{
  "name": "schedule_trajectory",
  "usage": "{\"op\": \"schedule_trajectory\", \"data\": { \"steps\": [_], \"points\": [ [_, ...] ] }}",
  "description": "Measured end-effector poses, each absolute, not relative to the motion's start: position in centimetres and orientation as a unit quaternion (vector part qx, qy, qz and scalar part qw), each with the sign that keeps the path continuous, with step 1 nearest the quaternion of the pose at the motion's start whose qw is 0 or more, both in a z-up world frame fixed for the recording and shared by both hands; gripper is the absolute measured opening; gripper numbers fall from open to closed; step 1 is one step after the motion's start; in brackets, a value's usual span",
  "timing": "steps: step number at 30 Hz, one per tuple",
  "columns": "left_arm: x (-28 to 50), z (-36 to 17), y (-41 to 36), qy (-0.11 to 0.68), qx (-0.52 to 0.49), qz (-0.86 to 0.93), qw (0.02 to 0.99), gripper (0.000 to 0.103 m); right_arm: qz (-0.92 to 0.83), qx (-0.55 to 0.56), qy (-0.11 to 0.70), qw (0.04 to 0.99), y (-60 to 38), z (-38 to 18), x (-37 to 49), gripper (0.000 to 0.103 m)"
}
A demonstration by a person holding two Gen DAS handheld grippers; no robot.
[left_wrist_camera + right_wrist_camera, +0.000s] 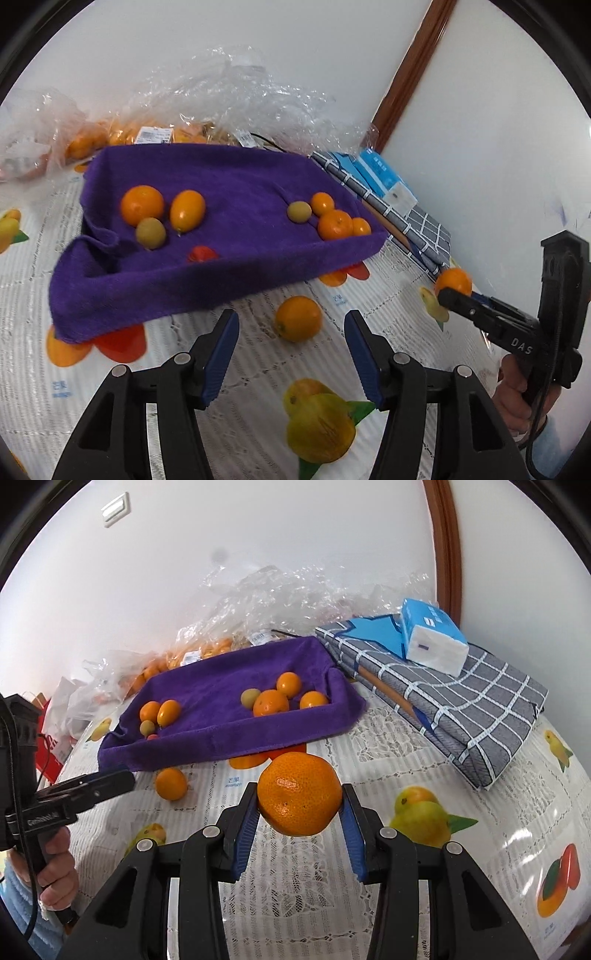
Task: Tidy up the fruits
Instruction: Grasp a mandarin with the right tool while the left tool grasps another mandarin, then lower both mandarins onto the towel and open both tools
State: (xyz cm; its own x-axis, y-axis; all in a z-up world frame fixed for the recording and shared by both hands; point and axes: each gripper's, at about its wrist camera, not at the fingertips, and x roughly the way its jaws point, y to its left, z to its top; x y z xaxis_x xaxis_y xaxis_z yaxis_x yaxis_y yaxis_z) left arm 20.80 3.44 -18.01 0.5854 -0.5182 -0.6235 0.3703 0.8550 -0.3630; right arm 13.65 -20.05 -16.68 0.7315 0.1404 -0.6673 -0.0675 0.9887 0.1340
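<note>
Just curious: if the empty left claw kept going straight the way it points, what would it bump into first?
Most likely the loose orange on the tablecloth, which sits just ahead between the open left claw tips. Beyond it is the purple towel, though depth is hard to judge.

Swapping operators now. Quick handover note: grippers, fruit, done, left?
Right gripper: shut on a mandarin, held above the table.
Left gripper: open, empty, pointed at a loose orange on the tablecloth.
Done: eight fruits lie in the purple-towel tray, in two clusters.
Left: drop the mandarin in the tray, pick up the loose orange. Bagged fruit behind is untouched.
</note>
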Motion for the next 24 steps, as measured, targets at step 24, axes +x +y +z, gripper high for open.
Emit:
{"op": "schedule_trajectory", "data": {
  "steps": [24],
  "points": [
    [22.9, -18.9, -1.6, 0.41, -0.021, -0.218, 0.886, 0.033, 0.079, 0.013, 0.356, 0.931, -19.3, -15.5, 17.7, 0.043]
  ]
}}
